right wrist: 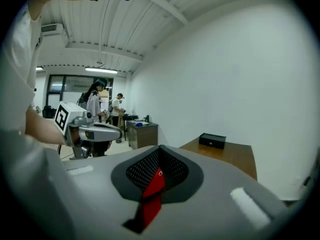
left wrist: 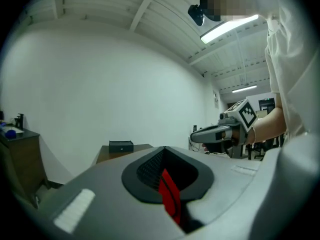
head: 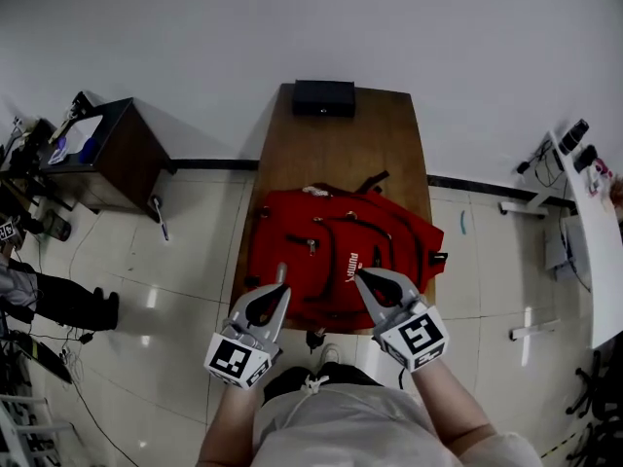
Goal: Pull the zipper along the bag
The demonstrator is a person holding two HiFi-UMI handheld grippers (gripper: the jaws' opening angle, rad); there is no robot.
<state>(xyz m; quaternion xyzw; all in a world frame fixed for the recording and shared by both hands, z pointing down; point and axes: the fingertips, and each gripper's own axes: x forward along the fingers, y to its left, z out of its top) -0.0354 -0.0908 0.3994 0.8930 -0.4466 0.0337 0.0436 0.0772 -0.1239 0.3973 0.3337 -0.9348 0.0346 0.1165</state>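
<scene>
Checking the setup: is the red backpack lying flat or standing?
Lying flat: the red backpack rests on the wooden table, front pockets facing up.

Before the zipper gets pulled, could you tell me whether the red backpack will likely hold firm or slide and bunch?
The red backpack lies flat and creased, so it is probably soft and would bunch under a pull. It looks loosely filled, so likely light, and may slide on the smooth wooden table unless held down.

Blk box at far end of wood table, dark cabinet on floor to table's L.
</scene>
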